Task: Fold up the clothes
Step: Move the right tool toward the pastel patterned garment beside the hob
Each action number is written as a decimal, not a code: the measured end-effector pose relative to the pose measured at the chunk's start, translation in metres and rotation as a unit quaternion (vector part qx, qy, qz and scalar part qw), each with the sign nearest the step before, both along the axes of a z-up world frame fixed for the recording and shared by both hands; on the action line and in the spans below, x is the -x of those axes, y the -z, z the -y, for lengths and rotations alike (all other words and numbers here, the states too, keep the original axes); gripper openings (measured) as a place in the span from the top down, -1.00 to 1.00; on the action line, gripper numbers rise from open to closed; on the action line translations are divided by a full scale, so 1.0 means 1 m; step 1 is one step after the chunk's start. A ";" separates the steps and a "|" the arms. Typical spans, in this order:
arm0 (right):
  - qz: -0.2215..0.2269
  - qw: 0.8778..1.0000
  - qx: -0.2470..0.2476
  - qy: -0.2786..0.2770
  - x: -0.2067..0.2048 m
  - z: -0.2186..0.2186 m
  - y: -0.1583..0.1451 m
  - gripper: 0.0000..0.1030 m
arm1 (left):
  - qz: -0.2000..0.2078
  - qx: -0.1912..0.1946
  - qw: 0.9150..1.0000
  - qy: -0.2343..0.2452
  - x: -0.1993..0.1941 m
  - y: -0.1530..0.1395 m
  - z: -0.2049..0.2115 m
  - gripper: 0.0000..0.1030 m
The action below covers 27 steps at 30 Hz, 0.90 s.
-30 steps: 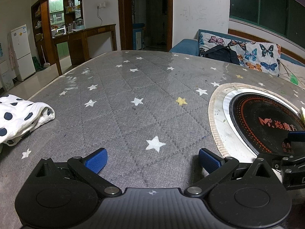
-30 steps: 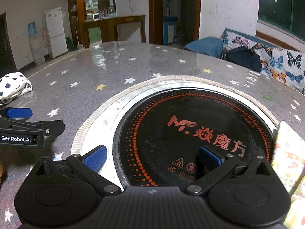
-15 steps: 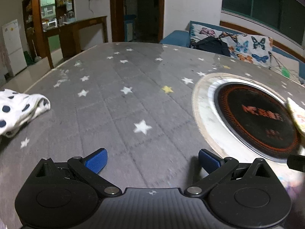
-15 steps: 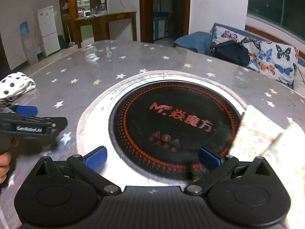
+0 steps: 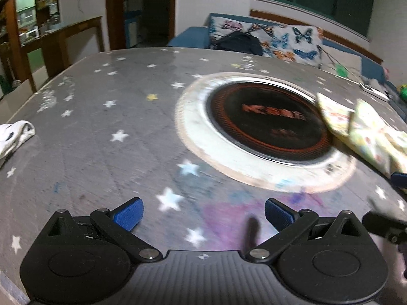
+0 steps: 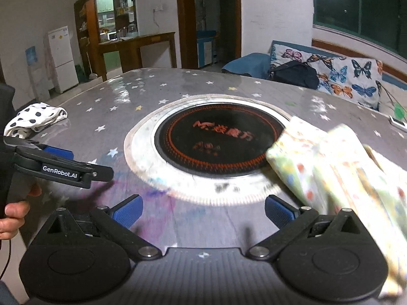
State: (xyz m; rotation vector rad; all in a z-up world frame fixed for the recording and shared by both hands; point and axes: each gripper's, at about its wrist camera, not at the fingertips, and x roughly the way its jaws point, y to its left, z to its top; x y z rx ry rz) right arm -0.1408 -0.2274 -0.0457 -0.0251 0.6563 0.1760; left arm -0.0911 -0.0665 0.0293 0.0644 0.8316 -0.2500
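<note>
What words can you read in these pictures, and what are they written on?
"GenRobot.AI": white letters on the side of the left hand-held gripper, seen from the right wrist view.
Red logo and characters on the round black cooktop set into the table: too blurred to read.
Small red marks below them: too blurred.
Sticker on the white fridge: too small.

A pale yellow printed garment (image 6: pixel 338 167) lies bunched and creased at my right on the table, one edge lapping over the rim of the round black plate. Far off at my left sits a white, dark-dotted garment (image 6: pixel 35 118), crumpled near the table's edge.
</note>
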 end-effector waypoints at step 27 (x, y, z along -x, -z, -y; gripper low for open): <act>-0.008 0.991 0.023 0.129 0.103 0.053 0.015 -1.00 | -0.045 -0.021 0.990 0.134 0.035 -0.004 0.098 -1.00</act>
